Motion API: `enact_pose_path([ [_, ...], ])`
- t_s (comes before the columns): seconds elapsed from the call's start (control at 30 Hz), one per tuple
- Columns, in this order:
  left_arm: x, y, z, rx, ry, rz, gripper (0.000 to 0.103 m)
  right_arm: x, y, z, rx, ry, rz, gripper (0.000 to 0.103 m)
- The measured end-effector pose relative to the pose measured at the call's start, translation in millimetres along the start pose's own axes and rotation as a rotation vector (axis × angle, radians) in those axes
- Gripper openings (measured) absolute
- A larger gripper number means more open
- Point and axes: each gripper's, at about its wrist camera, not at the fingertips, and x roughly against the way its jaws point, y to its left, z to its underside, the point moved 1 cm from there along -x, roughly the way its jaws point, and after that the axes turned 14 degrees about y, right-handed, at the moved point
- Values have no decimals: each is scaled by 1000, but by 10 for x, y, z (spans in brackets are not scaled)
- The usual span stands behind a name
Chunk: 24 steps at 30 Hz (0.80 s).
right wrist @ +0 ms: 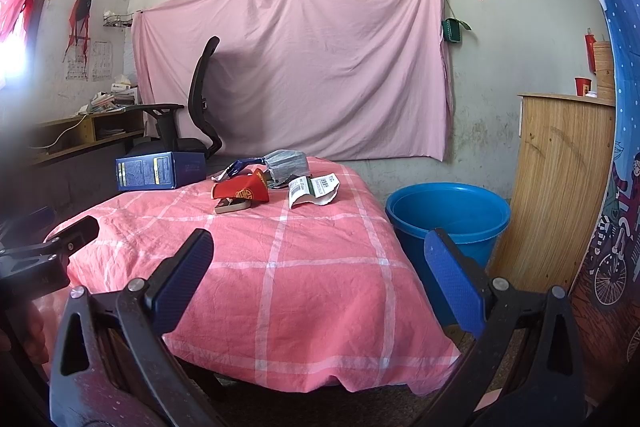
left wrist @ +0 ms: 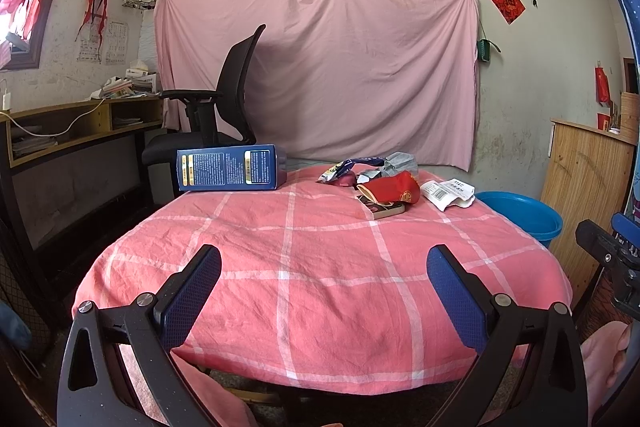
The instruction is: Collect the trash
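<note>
Trash lies at the far end of a table under a pink checked cloth [left wrist: 320, 267]: a blue carton [left wrist: 230, 167] on its side, a crumpled red wrapper [left wrist: 394, 189] over a small dark pack [left wrist: 380, 207], a blue-white snack bag [left wrist: 340, 169], a grey face mask [left wrist: 396, 163] and torn white paper [left wrist: 448, 193]. A blue bucket [right wrist: 448, 215] stands on the floor right of the table. My left gripper [left wrist: 324, 267] is open above the near cloth, holding nothing. My right gripper [right wrist: 318, 255] is open too, over the table's near right corner, far from the red wrapper [right wrist: 240, 190] and paper [right wrist: 314, 189].
A black office chair [left wrist: 224, 99] stands behind the table's far left, beside a low wooden desk [left wrist: 80, 123]. A pink sheet [left wrist: 320, 67] hangs on the back wall. A wooden cabinet [right wrist: 560, 187] stands right of the bucket. The other gripper shows at each view's edge.
</note>
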Motion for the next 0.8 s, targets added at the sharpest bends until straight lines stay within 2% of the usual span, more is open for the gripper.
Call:
enact_pose_path([
  [0.8,3,-4,-29,0,-3,-2,101,-15,-26,11,-8,5,-9,103],
])
